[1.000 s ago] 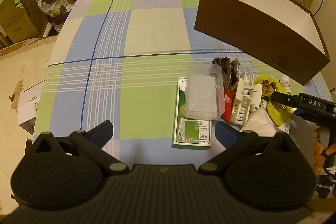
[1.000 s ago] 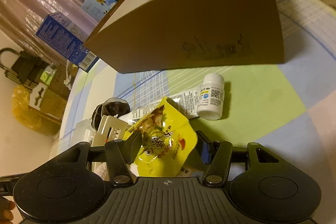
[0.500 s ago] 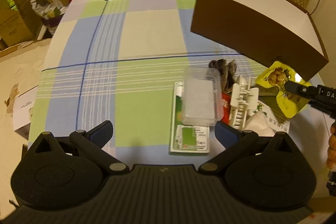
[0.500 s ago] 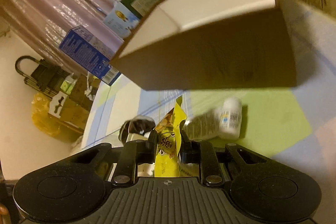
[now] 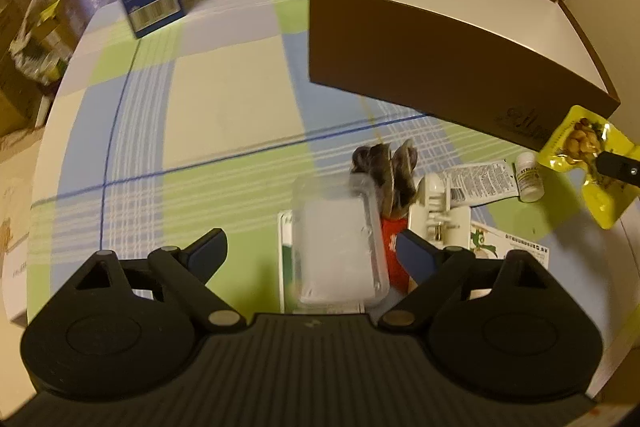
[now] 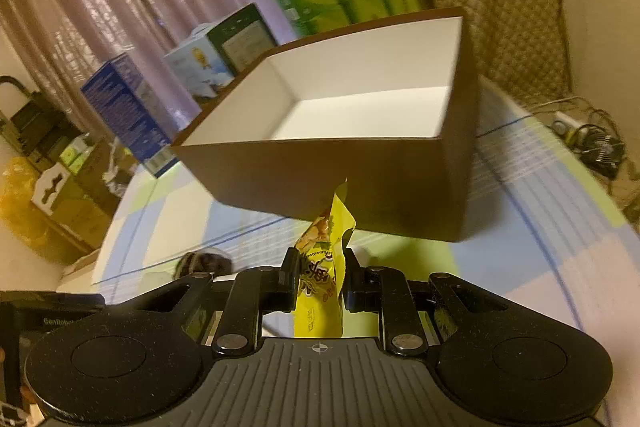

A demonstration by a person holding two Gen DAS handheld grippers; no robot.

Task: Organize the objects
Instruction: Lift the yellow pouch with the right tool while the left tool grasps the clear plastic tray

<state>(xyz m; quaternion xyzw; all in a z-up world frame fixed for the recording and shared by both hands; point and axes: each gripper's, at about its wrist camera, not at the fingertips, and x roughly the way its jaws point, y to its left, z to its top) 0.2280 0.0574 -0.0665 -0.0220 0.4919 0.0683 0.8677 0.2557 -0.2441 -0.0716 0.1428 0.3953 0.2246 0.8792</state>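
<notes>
Pinching the yellow snack pouch (image 6: 320,287) by its lower half, the right gripper (image 6: 318,281) holds it in the air just short of the brown box (image 6: 360,179); long axis upright, top corner toward the box wall. Risk: limp foil slips or snags the near rim. Left gripper (image 5: 312,251) hovers spread over the clear plastic case (image 5: 338,247).

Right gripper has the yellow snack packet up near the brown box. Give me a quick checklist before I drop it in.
1. Grip on yellow snack packet by right gripper: ok, clamped between both fingers.
2. Packet lifted off the table: ok.
3. Brown box open, visible floor bare: ok.
4. Packet above the box rim: not ok, it sits in front of the near wall.
5. Left gripper away from the box: ok, open over the clear plastic case.
</notes>
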